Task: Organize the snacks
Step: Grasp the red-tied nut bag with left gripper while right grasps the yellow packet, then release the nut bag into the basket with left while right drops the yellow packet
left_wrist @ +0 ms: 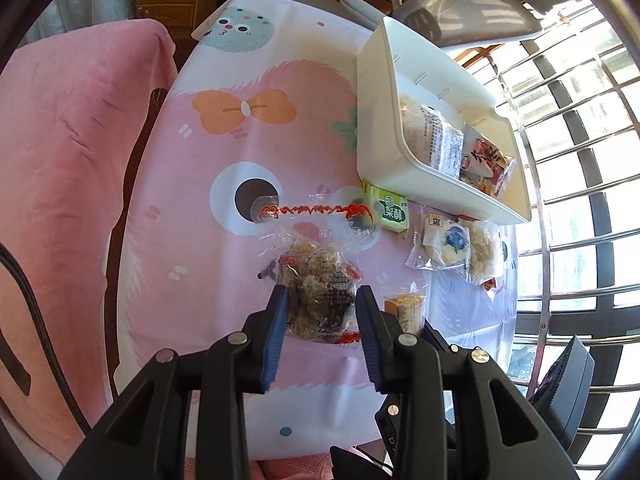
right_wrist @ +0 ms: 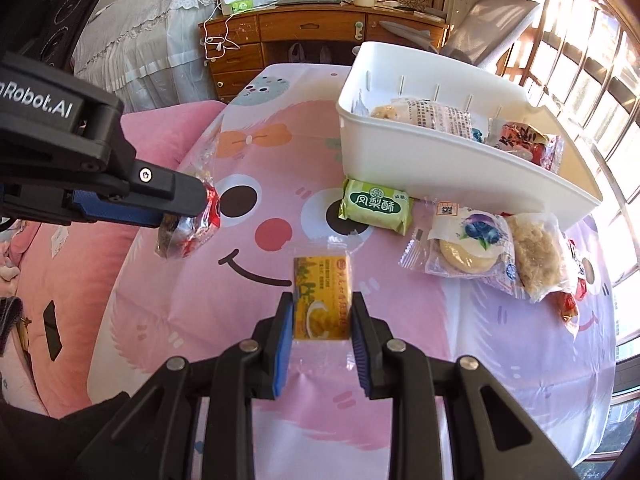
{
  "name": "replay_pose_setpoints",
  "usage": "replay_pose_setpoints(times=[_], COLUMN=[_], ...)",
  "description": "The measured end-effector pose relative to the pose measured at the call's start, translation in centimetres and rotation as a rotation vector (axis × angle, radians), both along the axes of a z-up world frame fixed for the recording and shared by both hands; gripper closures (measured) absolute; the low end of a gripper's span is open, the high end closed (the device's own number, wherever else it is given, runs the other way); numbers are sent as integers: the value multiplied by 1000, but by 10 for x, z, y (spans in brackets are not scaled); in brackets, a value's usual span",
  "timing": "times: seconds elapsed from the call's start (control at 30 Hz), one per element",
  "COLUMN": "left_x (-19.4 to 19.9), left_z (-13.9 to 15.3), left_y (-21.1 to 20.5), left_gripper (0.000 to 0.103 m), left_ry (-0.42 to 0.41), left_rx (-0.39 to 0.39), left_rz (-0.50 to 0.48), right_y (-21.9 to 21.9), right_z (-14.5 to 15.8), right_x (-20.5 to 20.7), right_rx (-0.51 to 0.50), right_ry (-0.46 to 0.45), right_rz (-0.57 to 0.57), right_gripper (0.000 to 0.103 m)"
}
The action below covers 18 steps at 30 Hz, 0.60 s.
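- Left gripper (left_wrist: pixel 322 294), blue-padded, clamped on a clear-wrapped brown crumbly snack (left_wrist: pixel 318 292), held in the air above the tablecloth (left_wrist: pixel 192 240).
- Seen from the right wrist camera, same left gripper (right_wrist: pixel 200 206) reaching in from the left edge, wrapped snack (right_wrist: pixel 192 220) hanging from its tip over the cloth's cartoon face.
- Right gripper (right_wrist: pixel 322 312) closed on a small yellow packet (right_wrist: pixel 320 304), one pad pressed to each side, packet upright between the pads.
- Pink tablecloth printed with a smiling cartoon face and an orange bow.
- White plastic bin (right_wrist: pixel 420 156) on the far right of the table, two wrapped snacks inside (right_wrist: pixel 436 116).
- Green packet (right_wrist: pixel 376 206) lying on the cloth, touching the bin's near wall.
- Right of the green packet, a blueberry-printed wrapped biscuit (right_wrist: pixel 468 246) and a pale crumbly cake in clear wrap (right_wrist: pixel 536 256), overlapping, just beside the bin.
- Wooden dresser (right_wrist: pixel 304 36) behind the table; barred window on the right.
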State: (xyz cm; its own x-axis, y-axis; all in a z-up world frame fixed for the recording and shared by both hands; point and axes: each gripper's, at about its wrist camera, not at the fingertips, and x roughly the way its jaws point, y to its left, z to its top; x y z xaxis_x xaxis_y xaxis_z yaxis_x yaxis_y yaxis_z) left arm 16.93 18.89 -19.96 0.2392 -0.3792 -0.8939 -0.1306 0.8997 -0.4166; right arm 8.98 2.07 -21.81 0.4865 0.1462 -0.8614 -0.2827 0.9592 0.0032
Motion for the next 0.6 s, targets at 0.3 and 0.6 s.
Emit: replay_pose_setpoints(times=[0.3, 0.6], left_x=[-25, -23], left_z=[34, 63], left_y=[-8, -31], left_gripper=[70, 70], left_ry=[-112, -187], left_rx=[-45, -41], left_rz=[-59, -76], right_y=[-23, -70], right_z=[41, 65], right_x=[-26, -15], right_rx=[45, 115], right_ry=[-49, -63], right_rz=[-65, -139], right_gripper=[76, 76])
